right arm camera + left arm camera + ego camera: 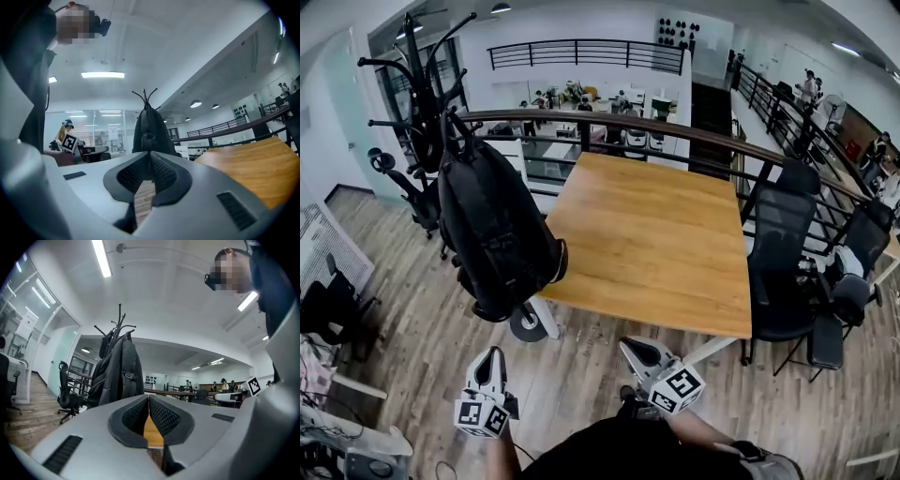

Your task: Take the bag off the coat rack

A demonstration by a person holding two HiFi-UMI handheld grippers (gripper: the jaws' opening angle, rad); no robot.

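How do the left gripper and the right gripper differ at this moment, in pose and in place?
The left gripper points straight ahead; the right gripper is angled toward the person's left. The left gripper is in front of the bag; the right gripper is in front of the near edge of the table. Shared: both are shut and empty, and neither touches the bag, which hangs on the coat rack.

an open office: swivel chairs (783, 272), wooden table (652, 244), mezzanine railing (581, 52)
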